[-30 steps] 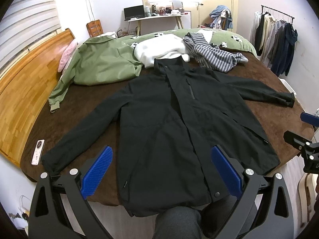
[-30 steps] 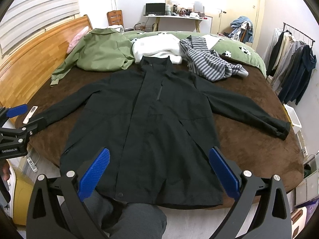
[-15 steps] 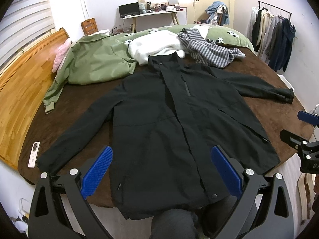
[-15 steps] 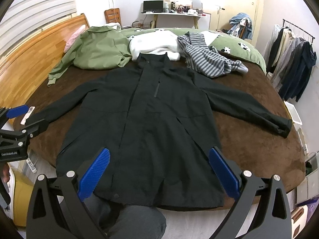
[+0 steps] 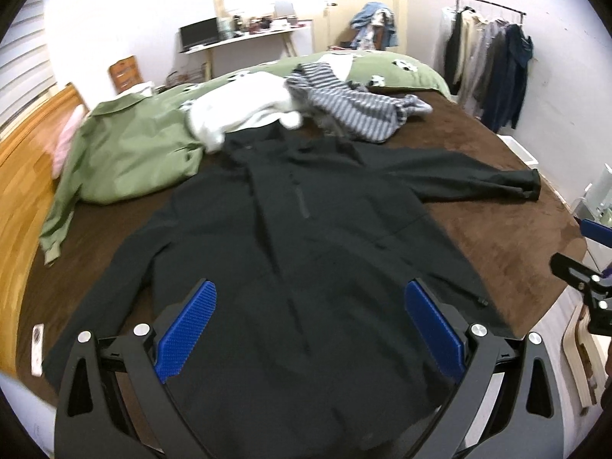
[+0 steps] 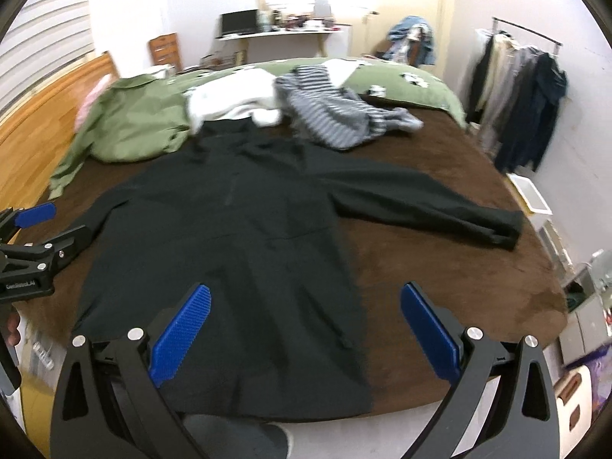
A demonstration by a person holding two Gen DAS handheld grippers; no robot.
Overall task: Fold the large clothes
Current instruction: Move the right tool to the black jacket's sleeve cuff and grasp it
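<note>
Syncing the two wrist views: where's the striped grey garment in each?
Left wrist: striped grey garment is upper centre-right, beyond the black jacket's collar, right of the white garment.
Right wrist: striped grey garment is upper centre, again past the collar and right of the white garment.
Shared landmark: the desk against the far wall.

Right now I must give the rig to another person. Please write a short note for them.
Left gripper: open, holds nothing, above the hem of the black jacket.
Right gripper: open, holds nothing, near the jacket's lower right edge.
Jacket lies flat, front up, on the brown bed cover, both sleeves spread out.
Green jacket, white garment and striped garment wait behind the collar.
Done: jacket laid out. Left: every fold.
</note>
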